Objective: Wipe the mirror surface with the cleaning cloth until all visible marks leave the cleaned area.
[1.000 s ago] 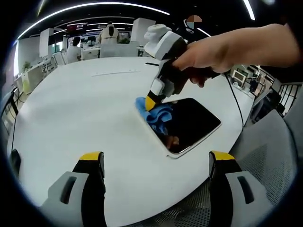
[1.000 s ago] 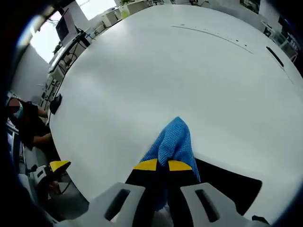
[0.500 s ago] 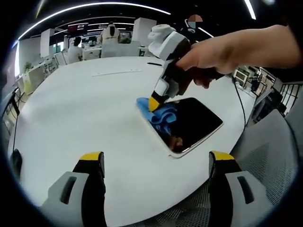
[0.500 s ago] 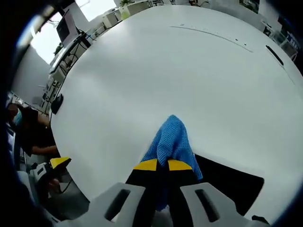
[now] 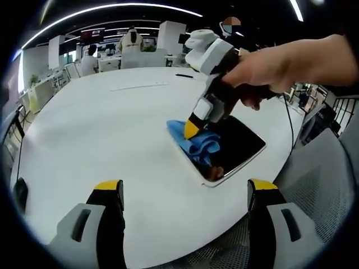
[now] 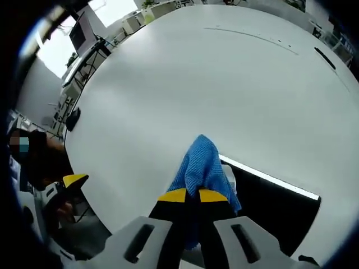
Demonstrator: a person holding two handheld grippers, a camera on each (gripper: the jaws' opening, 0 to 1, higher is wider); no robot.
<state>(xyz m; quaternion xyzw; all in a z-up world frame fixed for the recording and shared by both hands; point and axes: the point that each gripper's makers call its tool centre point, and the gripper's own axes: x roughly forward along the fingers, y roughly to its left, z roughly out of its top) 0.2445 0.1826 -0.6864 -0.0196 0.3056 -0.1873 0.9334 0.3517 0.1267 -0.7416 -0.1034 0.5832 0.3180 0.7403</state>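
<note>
In the left gripper view we see our left gripper [image 5: 185,196] gaping at the bottom, and centre-frame the whole mirror [image 5: 238,148] on the white table [image 5: 101,123]. The right gripper view shows our right gripper [image 6: 193,195] clamped on the blue cloth [image 6: 201,165], pressed at the mirror's edge

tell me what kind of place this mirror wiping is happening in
Probably an open-plan office. The mirror lies on a large white round table, with rows of desks where people sit behind it, long ceiling light strips overhead, and a mesh office chair alongside.
</note>
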